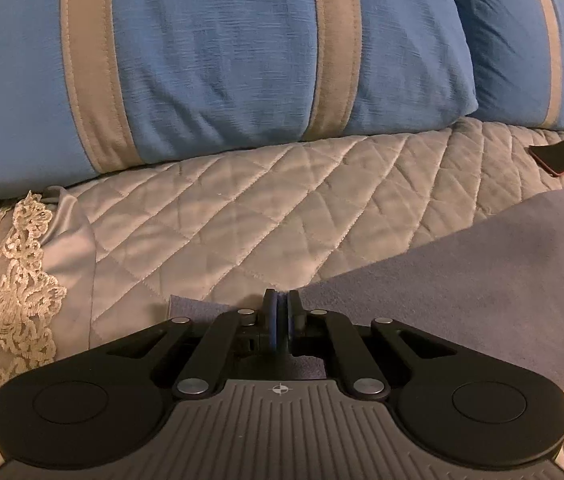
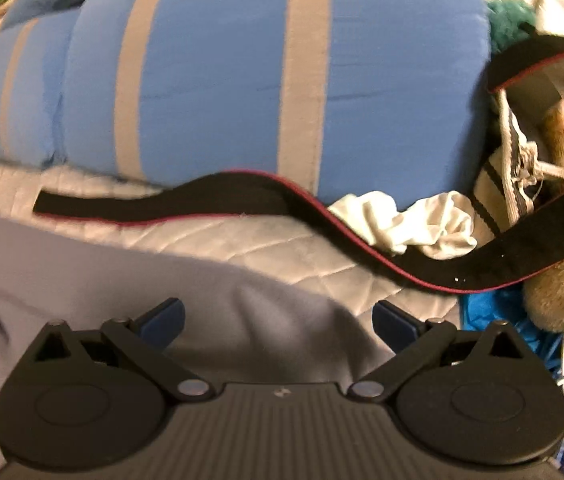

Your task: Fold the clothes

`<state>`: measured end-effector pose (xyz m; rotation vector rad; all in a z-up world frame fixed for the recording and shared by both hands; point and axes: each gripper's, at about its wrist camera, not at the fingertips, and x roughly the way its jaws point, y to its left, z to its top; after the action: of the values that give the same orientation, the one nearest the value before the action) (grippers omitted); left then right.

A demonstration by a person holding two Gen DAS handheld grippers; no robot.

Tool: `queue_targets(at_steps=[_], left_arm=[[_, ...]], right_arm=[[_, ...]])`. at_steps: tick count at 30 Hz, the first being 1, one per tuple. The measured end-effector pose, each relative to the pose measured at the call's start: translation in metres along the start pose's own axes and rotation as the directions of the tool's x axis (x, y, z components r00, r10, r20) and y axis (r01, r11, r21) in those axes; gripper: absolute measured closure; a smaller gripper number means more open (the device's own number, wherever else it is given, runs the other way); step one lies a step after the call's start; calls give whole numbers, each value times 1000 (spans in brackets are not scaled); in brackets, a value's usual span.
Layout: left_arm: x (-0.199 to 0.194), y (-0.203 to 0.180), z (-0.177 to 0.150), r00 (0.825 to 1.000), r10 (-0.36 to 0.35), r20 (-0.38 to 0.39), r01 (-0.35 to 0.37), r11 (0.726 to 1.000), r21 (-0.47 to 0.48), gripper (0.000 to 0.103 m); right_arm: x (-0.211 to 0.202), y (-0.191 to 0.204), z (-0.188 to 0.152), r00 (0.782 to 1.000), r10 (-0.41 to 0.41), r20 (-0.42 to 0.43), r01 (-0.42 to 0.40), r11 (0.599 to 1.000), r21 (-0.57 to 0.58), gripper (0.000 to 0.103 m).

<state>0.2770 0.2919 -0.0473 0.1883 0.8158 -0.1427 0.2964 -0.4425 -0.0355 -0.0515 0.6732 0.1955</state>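
A: The cloth (image 1: 482, 280), grey and flat, was spread on the quilt (image 1: 241, 208) before the pillows (image 1: 217, 60); why was its edge taken there?

B: The left gripper (image 1: 280, 312) was closed on that edge; a fold is judged to be started from it.

A: And the right gripper (image 2: 277, 320)?

B: It was held open above the cloth, nothing between its fingers; a second hold seemed intended; the black strap (image 2: 241, 196) was left aside.

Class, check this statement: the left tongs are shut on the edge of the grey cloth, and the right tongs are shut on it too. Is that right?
Not quite. The left tongs are shut on the grey cloth, but the right tongs stand open above it, gripping nothing, as the right wrist view shows.
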Motion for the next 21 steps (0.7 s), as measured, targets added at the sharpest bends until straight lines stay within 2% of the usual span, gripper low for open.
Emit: queue_targets(at_steps=[4, 7, 9, 11, 16, 21], left_arm=[[1, -2, 0, 1000, 9, 0, -9, 1000, -1, 99], [1, -2, 0, 1000, 7, 4, -7, 1000, -13, 99], [2, 0, -1, 1000, 4, 9, -4, 1000, -22, 99], [1, 0, -1, 1000, 2, 13, -2, 999, -34, 99], [-8, 8, -3, 998, -14, 59, 21, 993, -116, 99], [-44, 18, -8, 983, -26, 180, 64, 977, -206, 99]], right_arm=[[19, -13, 5, 999, -40, -23, 40, 999, 8, 3], [32, -24, 3, 997, -40, -69, 42, 998, 37, 28], [38, -32, 0, 995, -32, -98, 38, 997, 64, 74], [39, -33, -3, 993, -17, -121, 27, 996, 80, 101], [19, -29, -2, 996, -52, -68, 57, 996, 72, 102], [-19, -26, 5, 996, -91, 26, 89, 994, 65, 102]])
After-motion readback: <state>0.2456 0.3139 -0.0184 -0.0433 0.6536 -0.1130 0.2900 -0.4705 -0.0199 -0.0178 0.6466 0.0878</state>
